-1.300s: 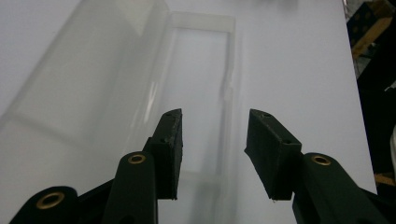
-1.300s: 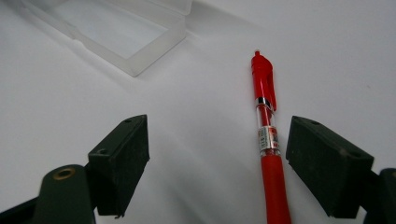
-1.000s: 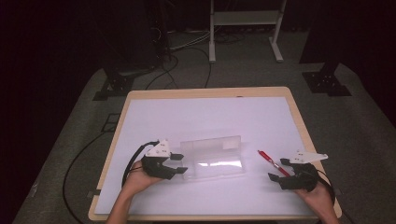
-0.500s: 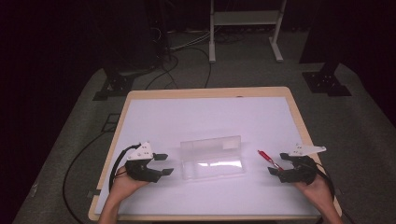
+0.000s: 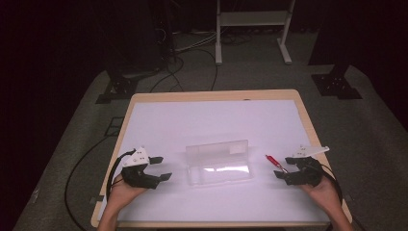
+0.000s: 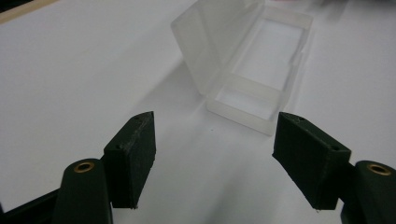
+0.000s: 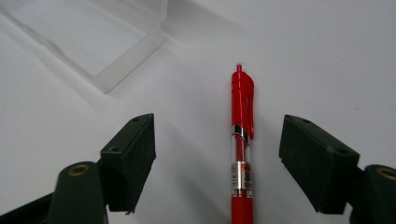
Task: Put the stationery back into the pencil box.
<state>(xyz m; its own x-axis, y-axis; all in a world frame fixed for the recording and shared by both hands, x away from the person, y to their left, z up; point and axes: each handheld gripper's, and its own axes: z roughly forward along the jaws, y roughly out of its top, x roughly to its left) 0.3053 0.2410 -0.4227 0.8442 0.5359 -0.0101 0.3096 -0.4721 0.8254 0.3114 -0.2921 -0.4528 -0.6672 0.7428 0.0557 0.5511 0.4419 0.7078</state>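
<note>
The left gripper [image 5: 161,168] has drawn back from the clear case [image 5: 219,162], its jaws just widening and empty. The case sits lid-up mid-surface [image 5: 211,120]. Right of the case, the right gripper [image 5: 281,170] straddles the red pen [image 5: 275,161], jaws apart and just narrowing, probably for a pickup. Nothing blocks the way.

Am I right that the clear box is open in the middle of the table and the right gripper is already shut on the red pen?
Not quite. The right gripper is open: in the right gripper view the red pen lies between its jaws, untouched. The clear box is open mid-table, as you say.
</note>
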